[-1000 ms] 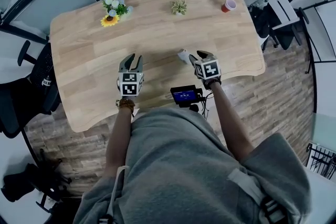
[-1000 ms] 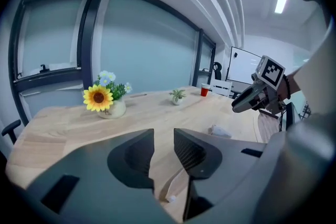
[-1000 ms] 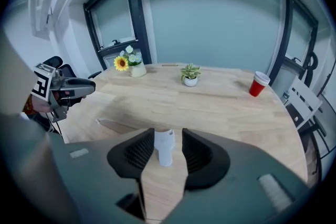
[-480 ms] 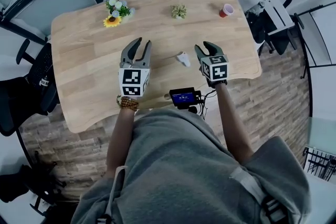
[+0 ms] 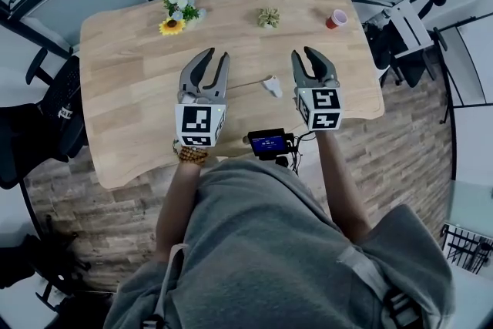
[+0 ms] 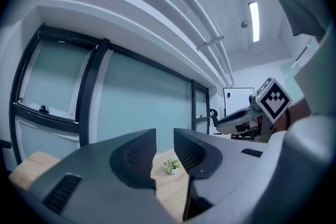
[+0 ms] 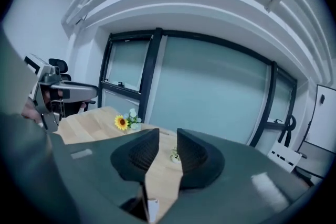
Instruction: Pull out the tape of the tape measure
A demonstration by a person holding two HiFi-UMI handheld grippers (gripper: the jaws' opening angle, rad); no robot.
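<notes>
Risen above the wooden table [image 5: 123, 50], left gripper [image 5: 216, 55] and right gripper [image 5: 303, 52] show narrow, empty fingers, the right's just closing.

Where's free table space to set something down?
Widest: the table's left half, from the sunflower bunch to the near edge. Also bare: between that bunch and the small plant, and in front of the red cup. Tight: centre front, around the tape measure and screen unit.

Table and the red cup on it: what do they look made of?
Table: light wood or wood-look laminate, matte; grain lines run across its top. Red cup: probably plastic or paper, red outside, pale inside; too small to tell which.
</notes>
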